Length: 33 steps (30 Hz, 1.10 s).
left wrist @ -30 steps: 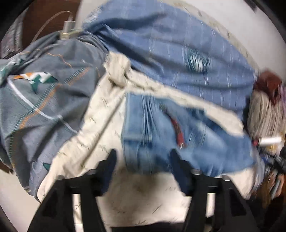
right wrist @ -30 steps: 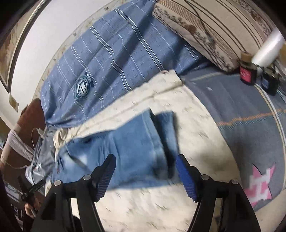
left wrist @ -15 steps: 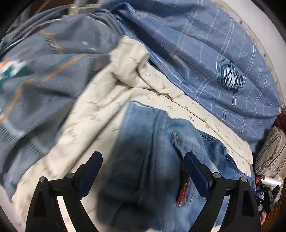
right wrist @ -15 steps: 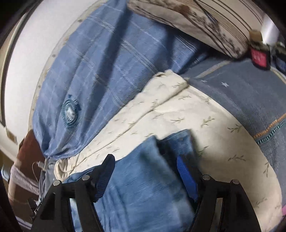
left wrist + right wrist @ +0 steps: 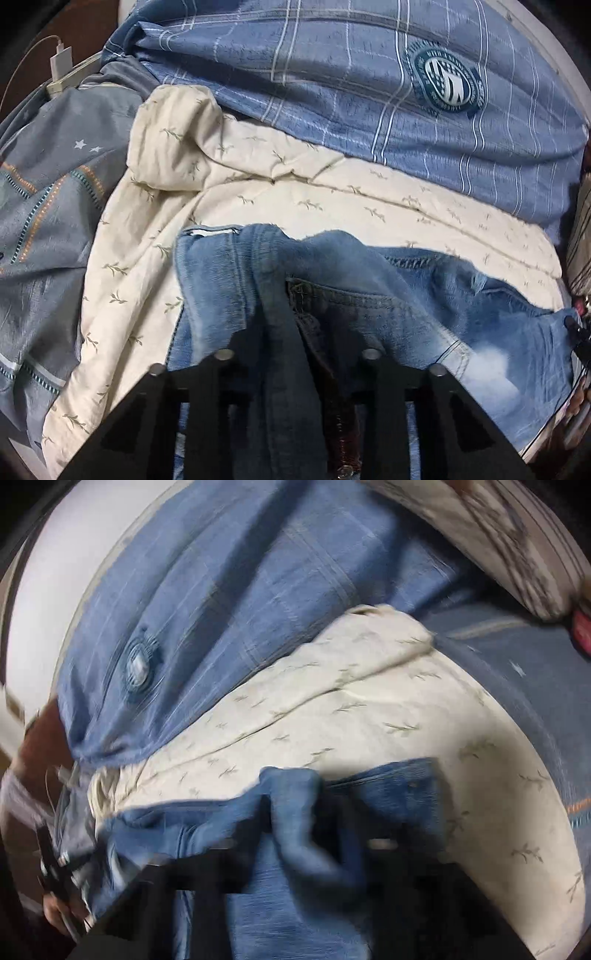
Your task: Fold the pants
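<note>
Jeans (image 5: 388, 295), faded blue denim, bunched on cream quilt (image 5: 258, 192)

bed: cream leaf-print quilt (image 5: 332, 192) | blue checked blanket (image 5: 332, 74) | white wall (image 5: 48, 590)

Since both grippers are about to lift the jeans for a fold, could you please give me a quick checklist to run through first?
1. Left gripper has denim of the jeans between its closing jaws: ok.
2. Right gripper has a bunched ridge of the jeans between its closing jaws: ok.
3. Cream quilt not caught in either grip: cannot tell.
4. Both grips fully closed: not ok.
5. Right wrist view sharp enough to judge: not ok, blurred.
</note>
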{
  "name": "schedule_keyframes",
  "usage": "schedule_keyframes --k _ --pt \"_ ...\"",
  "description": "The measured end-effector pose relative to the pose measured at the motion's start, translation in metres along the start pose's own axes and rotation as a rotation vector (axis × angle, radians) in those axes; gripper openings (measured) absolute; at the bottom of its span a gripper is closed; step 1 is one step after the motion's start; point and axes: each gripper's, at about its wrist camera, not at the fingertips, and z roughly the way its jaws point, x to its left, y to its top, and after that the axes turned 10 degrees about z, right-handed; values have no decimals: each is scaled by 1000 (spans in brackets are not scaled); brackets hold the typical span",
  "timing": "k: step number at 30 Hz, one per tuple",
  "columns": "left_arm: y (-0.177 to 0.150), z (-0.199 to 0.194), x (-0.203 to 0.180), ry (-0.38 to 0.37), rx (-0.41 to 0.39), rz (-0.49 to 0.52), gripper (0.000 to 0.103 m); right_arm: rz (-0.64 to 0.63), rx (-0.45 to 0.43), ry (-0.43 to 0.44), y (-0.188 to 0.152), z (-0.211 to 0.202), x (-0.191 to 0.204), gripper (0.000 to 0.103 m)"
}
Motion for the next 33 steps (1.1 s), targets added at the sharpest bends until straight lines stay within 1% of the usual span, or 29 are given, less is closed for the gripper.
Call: schedule_keyframes --k 2,4,7,9,10,11,12,13,14,15,16,17,18,19,20,21,22,23,25,26,28,30,31,33 --pt "3 -2 -4 20 -9 23 23 -18 -49 2 0 -9 4 26" --pt "9 -4 -9 45 -28 47 18 -7 -107 3 0 -21 2 26" --pt "19 -15 -14 25 -87 42 17 52 -192 1 4 -37 -10 26" --pt "22 -18 -18 33 -123 37 17 88 -213 -16 7 -38 -17 26" --pt "23 -18 -20 47 -135 44 17 114 -195 -30 9 -34 -23 26" --pt "22 -15 -25 81 -135 65 19 140 -170 -37 10 -29 -27 28" --pt "20 -10 -27 114 -118 80 22 170 -137 -43 10 -23 -32 30" --pt "17 0 -27 157 -78 94 28 193 -108 -53 10 -19 -36 32" --pt "13 6 -25 173 -45 94 35 204 -93 -73 10 -17 -38 33" --pt "8 11 -21 177 -15 82 38 209 -88 -85 10 -18 -40 34" --pt "6 12 -18 173 -10 71 43 221 -88 -84 12 -22 -45 36" --pt "2 9 -14 169 -13 62 48 243 -100 -75 12 -28 -51 41" --pt "0 5 -11 172 -10 65 50 270 -121 -69 11 -35 -57 50" --pt "-2 1 -12 172 -5 72 50 306 -171 -79 10 -47 -64 66" --pt "-4 -5 -13 175 -1 86 50 316 -216 -83 9 -58 -67 68" --pt "-6 -11 -15 182 -4 94 50 307 -251 -73 7 -68 -67 68" --pt "-9 -18 -18 192 -15 102 50 293 -267 -38 6 -76 -66 68" --pt "-13 -29 -23 206 -43 114 50 281 -265 12 3 -82 -63 68" --pt "-18 -48 -36 230 -96 136 51 241 -235 79 -7 -88 -52 68" --pt "-22 -60 -46 230 -136 153 51 207 -214 89 -12 -87 -45 68" --pt "-28 -72 -61 216 -177 169 51 95 -155 102 -27 -81 -19 68" --pt "-36 -81 -79 197 -204 190 53 24 -92 131 -43 -74 0 68" --pt "-41 -82 -89 177 -209 210 56 -3 -52 144 -53 -68 11 68" --pt "-47 -76 -105 153 -187 256 57 -41 7 148 -69 -55 27 68"
